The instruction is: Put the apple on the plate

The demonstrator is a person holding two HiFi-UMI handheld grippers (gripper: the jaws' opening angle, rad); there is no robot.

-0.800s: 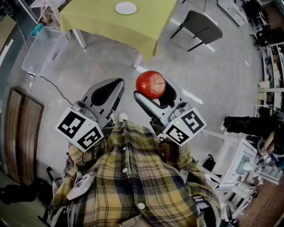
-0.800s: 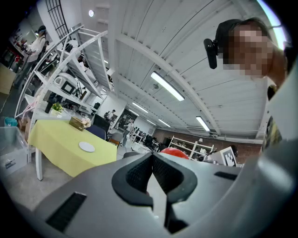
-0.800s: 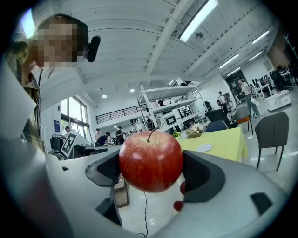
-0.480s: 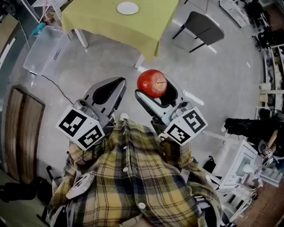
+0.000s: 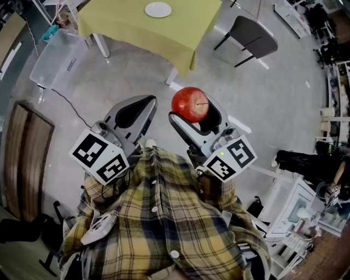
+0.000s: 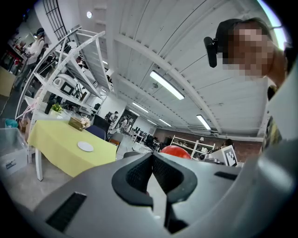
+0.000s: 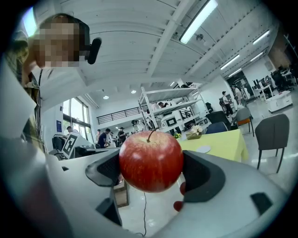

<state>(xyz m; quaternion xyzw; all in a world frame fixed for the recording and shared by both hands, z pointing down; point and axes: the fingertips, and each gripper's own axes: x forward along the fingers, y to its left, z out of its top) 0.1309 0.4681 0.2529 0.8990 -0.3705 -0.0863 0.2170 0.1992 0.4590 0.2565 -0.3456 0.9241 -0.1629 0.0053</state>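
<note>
A red apple (image 5: 190,104) with a short stem sits between the jaws of my right gripper (image 5: 192,109), held above the floor; the pads press its sides (image 7: 151,160). My left gripper (image 5: 149,100) hangs beside it on the left, jaws meeting at the tips (image 6: 152,155), nothing in them. The white plate (image 5: 158,9) lies on the yellow-clothed table (image 5: 180,33) well ahead of both grippers. It also shows small in the left gripper view (image 6: 85,146) and behind the apple in the right gripper view (image 7: 203,149).
A grey chair (image 5: 252,34) stands right of the table. A clear plastic box (image 5: 54,57) and a cable lie on the floor at the left, and a wooden panel (image 5: 24,164) further left. White shelves and equipment crowd the right edge (image 5: 306,208).
The apple stays gripped in the right gripper, which has drifted slightly right. The floor and furniture have shifted a little in the head view. The left gripper keeps its place.
</note>
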